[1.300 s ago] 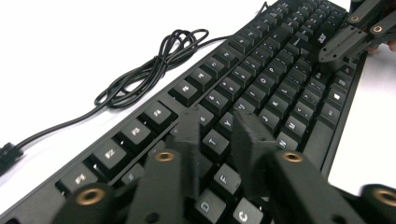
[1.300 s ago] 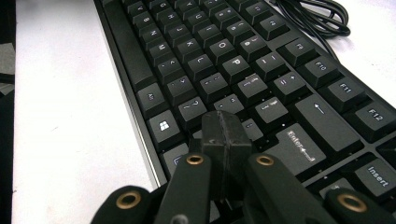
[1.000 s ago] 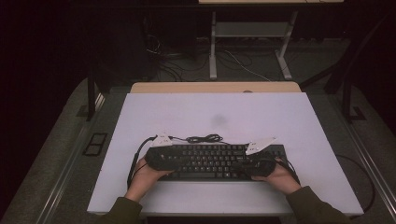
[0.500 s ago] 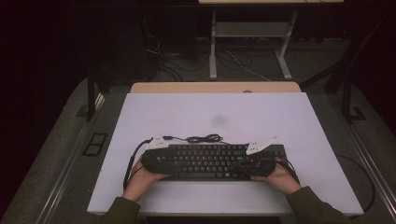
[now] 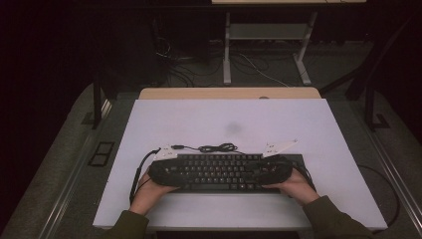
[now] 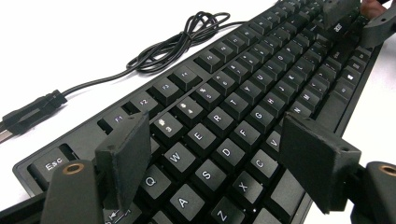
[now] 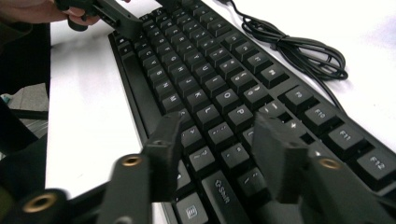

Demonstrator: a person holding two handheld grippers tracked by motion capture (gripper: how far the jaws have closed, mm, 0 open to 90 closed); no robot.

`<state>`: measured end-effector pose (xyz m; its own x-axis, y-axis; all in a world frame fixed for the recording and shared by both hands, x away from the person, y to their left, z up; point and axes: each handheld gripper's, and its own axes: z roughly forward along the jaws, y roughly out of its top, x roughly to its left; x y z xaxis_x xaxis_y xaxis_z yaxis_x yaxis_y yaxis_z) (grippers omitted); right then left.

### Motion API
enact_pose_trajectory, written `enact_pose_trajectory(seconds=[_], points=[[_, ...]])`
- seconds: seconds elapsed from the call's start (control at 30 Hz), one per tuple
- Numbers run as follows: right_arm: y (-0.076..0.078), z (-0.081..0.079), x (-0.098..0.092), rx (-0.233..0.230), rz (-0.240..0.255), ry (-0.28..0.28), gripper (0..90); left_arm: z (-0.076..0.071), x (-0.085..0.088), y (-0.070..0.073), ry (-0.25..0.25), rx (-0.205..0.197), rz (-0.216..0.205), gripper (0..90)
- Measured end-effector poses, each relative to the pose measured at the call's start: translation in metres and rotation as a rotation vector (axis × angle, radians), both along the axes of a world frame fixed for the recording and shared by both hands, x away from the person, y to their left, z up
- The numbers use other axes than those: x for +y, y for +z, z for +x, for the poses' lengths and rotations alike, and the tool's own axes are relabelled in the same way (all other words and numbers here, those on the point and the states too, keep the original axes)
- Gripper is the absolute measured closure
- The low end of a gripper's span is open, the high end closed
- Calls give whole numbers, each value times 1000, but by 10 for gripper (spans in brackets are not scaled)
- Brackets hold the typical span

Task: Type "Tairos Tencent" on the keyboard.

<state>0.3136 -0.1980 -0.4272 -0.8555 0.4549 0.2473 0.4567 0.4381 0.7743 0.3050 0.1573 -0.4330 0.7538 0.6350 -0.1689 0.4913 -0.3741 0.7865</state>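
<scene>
Black keyboard lay flat near the front edge of the white table, long side across. From its far edge trailed the cable, loosely coiled just behind the function row, with the plug resting beyond the Esc corner, unplugged.

Over the keyboard's Esc end hovered the left gripper, jaws spread and empty above the letter keys, pressing nothing. Over the keyboard's Shift end hovered the right gripper, jaws just opened, parted above the keys with nothing between them. Both likely placed at opposite ends to steady or shift the board evenly.

Past the keyboard's far side, bare tabletop with a faint smudge; beyond it, a wooden strip.
</scene>
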Motion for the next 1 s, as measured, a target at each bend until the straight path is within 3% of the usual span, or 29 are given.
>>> enact_pose_trajectory(seconds=[0.2,0.5,0.83,1.0], points=[[2,5,5,-5,15,-22,377,0,0,0,4,-2,3,269],[3,12,15,-8,34,-36,314,1,2,0,14,-2,13,331],[3,18,25,-21,54,-41,293,1,4,1,32,-11,14,478],[3,22,31,-25,53,-46,289,3,5,2,41,-14,15,594]])
